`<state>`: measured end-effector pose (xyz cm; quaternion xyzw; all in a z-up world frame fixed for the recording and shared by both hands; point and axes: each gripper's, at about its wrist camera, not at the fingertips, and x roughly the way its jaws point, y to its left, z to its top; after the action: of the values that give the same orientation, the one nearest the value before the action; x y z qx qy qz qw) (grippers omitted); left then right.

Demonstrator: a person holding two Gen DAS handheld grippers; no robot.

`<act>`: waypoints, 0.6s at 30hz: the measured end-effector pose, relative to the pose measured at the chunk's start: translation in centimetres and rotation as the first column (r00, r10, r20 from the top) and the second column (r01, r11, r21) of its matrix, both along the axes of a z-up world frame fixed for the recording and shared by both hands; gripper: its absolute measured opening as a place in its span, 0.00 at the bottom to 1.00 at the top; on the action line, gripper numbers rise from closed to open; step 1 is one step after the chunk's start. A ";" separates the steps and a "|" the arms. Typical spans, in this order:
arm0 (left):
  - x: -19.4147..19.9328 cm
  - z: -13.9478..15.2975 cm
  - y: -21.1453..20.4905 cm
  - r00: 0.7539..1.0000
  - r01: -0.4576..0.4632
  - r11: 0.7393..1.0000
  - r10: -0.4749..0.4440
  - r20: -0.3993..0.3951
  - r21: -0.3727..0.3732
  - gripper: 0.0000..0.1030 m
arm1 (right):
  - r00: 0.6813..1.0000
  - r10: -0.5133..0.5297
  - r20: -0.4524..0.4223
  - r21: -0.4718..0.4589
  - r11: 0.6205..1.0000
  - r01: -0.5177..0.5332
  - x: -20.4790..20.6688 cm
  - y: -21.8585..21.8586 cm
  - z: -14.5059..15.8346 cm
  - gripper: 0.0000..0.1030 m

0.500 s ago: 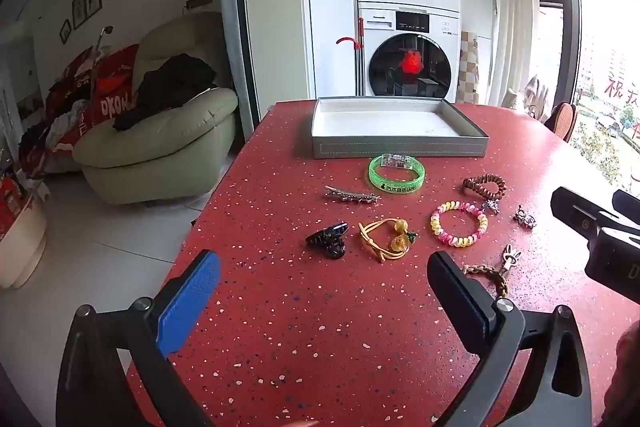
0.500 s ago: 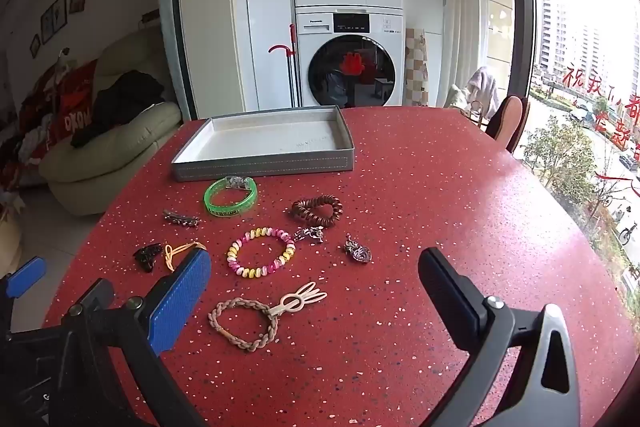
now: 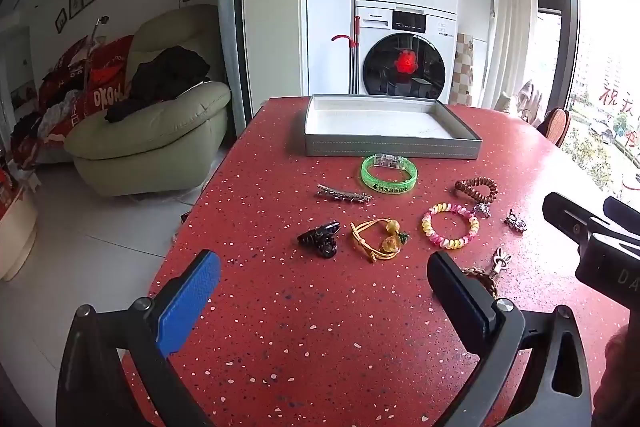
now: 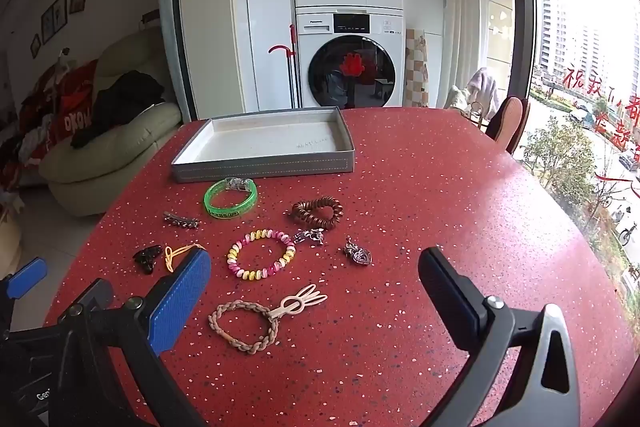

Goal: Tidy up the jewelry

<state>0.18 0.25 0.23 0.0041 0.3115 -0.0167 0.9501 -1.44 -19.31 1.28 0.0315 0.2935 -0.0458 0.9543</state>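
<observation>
Landmark: grey tray (image 3: 390, 148), shallow rectangular box, stitched outer wall, white liner, nothing in it. It sits at the far end of the red speckled table (image 3: 320, 327), which has a glossy terrazzo-like top. All jewelry lies loose on the table, nearer the cameras than the tray.

Left to right:
- Black claw clip (image 3: 320, 239), glossy plastic, well in front of the tray's left corner.
- Metal hair clip (image 3: 343, 193), long, thin, ridged, in front of the tray's left half.
- Yellow cord bracelet (image 3: 378, 241) with two amber beads, in front of the tray's middle, beside the claw clip.
- Green bangle (image 3: 389, 174), translucent plastic, clear clasp block, just in front of the tray's front wall.
- Pink-yellow coil bracelet (image 4: 261, 254), spiral plastic ring, further forward.
- Braided tan cord loop (image 4: 244, 325) with bunny-ear charm, furthest from the tray.
- Brown coil hair tie (image 4: 318, 213), twisted, in front of the tray's right corner; small silver charm (image 4: 310, 236) touching or nearly touching its near edge.
- Silver heart-shaped pendant (image 4: 358, 253), filigree, right of the tray's right corner and forward.

Left gripper (image 3: 320, 287): jaws spread wide, one blue ribbed pad, one black, holding nothing, above bare table short of the claw clip.
Right gripper (image 4: 316, 279): also spread wide, holding nothing, above the braided loop.
</observation>
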 end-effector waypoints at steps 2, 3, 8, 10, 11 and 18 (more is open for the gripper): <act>0.1 -0.1 0.0 1.000 -0.001 1.000 0.001 -0.006 -0.003 1.00 | 1.000 0.001 0.000 0.001 1.000 -0.001 0.0 -0.1 0.0 1.00; 0.1 -0.1 0.1 1.000 -0.003 1.000 0.003 -0.010 -0.006 1.00 | 1.000 0.000 -0.001 0.003 1.000 0.000 0.0 -0.1 0.0 1.00; 0.4 -0.3 0.3 1.000 -0.007 1.000 0.006 -0.024 -0.018 1.00 | 1.000 -0.004 0.001 0.007 1.000 0.004 -0.2 -0.3 0.1 1.00; 0.4 -0.4 0.2 1.000 -0.005 1.000 0.005 -0.026 -0.017 1.00 | 1.000 -0.003 0.002 0.007 1.000 0.003 -0.2 -0.3 0.1 1.00; 0.4 -0.4 0.2 1.000 -0.005 1.000 0.005 -0.028 -0.016 1.00 | 1.000 -0.003 0.002 0.007 1.000 0.003 -0.1 -0.2 0.1 1.00; 0.5 -0.4 0.1 1.000 -0.003 1.000 0.003 -0.031 -0.016 1.00 | 1.000 -0.004 -0.004 0.010 1.000 0.004 0.2 -0.1 -0.3 1.00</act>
<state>0.72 0.33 -0.21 -0.0043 0.3262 -0.0180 0.9451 -1.22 -19.39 0.96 0.0369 0.2957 -0.0461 0.9535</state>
